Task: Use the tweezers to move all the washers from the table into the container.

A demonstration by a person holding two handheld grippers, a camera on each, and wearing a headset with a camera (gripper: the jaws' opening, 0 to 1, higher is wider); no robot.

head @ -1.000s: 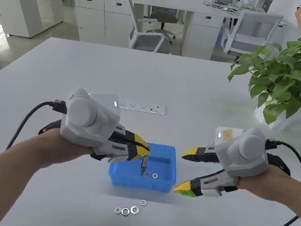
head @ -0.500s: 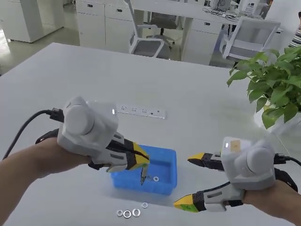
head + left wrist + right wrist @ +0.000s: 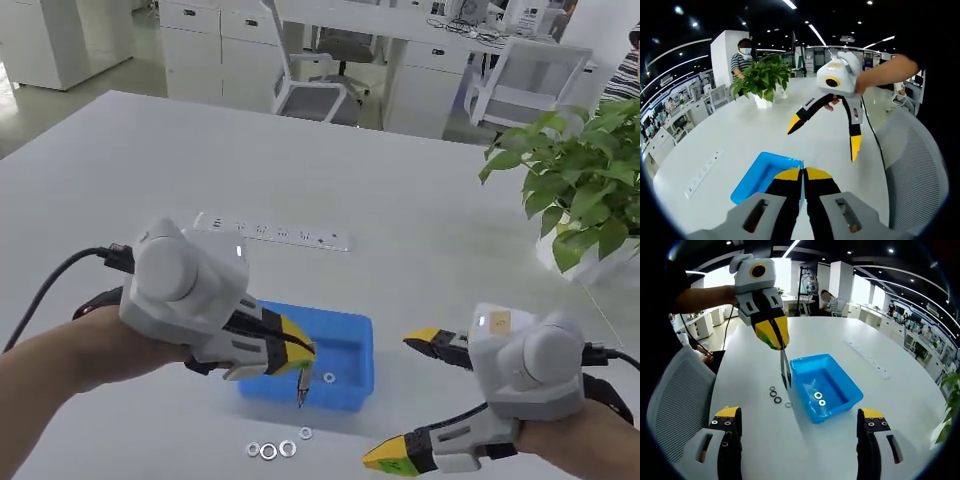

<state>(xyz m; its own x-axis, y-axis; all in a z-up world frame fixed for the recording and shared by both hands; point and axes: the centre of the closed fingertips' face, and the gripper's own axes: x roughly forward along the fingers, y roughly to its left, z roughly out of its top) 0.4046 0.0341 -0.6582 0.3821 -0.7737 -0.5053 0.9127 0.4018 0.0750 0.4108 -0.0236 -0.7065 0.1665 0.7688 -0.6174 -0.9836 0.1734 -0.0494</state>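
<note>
Blue container (image 3: pixel 340 322) on white table (image 3: pixel 420 250). Washers (image 3: pixel 818 395): 2 inside container, 4 on table just beside its wall, 3 of them in a row, 1 slightly apart. Left gripper (image 3: pixel 298 348): jaws closed on tweezers (image 3: pixel 301 385), tips pointing down at container edge nearest the 4 washers; cannot tell whether tips carry anything. Right gripper (image 3: pixel 395 398): jaws wide apart, empty, beside container.
</note>
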